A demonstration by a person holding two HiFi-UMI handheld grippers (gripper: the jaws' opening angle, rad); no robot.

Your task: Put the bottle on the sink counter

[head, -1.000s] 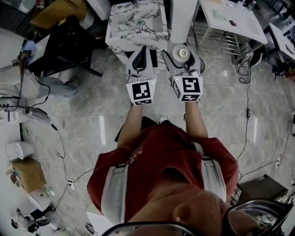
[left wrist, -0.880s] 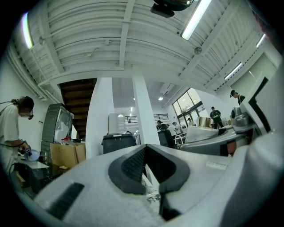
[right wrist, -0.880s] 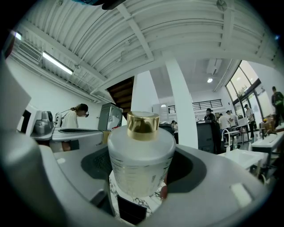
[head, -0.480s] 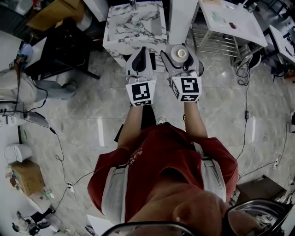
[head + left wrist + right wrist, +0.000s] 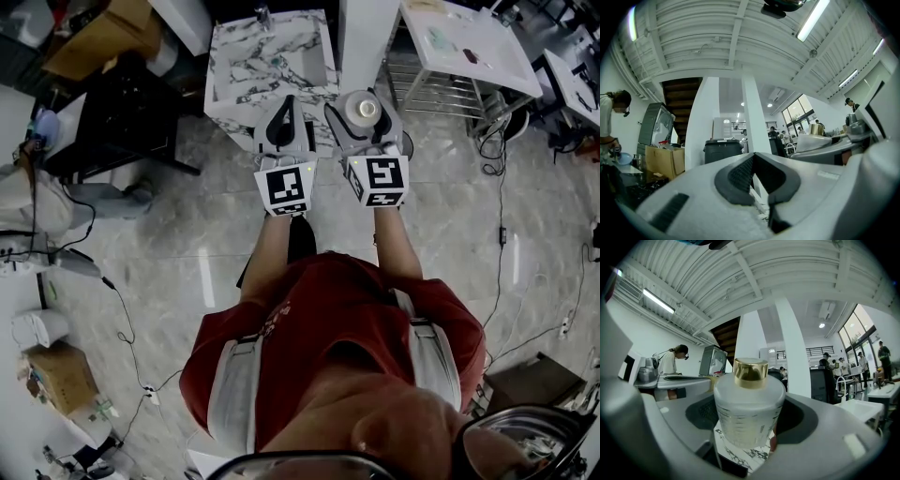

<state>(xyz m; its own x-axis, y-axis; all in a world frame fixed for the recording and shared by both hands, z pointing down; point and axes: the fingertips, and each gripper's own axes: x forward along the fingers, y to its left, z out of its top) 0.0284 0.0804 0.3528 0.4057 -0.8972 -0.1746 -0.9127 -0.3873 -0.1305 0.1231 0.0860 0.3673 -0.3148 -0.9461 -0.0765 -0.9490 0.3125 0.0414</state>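
Note:
A frosted white bottle (image 5: 363, 110) with a gold cap stands upright between the jaws of my right gripper (image 5: 365, 120), which is shut on its body. In the right gripper view the bottle (image 5: 749, 404) fills the middle, and the right gripper (image 5: 750, 427) clamps it from both sides. My left gripper (image 5: 288, 105) is level with it on the left, shut and empty; the left gripper (image 5: 753, 157) has its tips touching. The marble sink counter (image 5: 267, 56) lies just ahead of both grippers, its near edge under their tips.
A white pillar (image 5: 367, 37) rises right of the counter. A white table (image 5: 469, 42) over a wire rack (image 5: 441, 89) is at the far right. A black table (image 5: 131, 103) and a cardboard box (image 5: 108, 28) stand left. Cables (image 5: 502, 216) trail on the floor.
The person and both grippers have moved forward; the sink counter now sits closer under the gripper tips. The bottle stays held in the right gripper.

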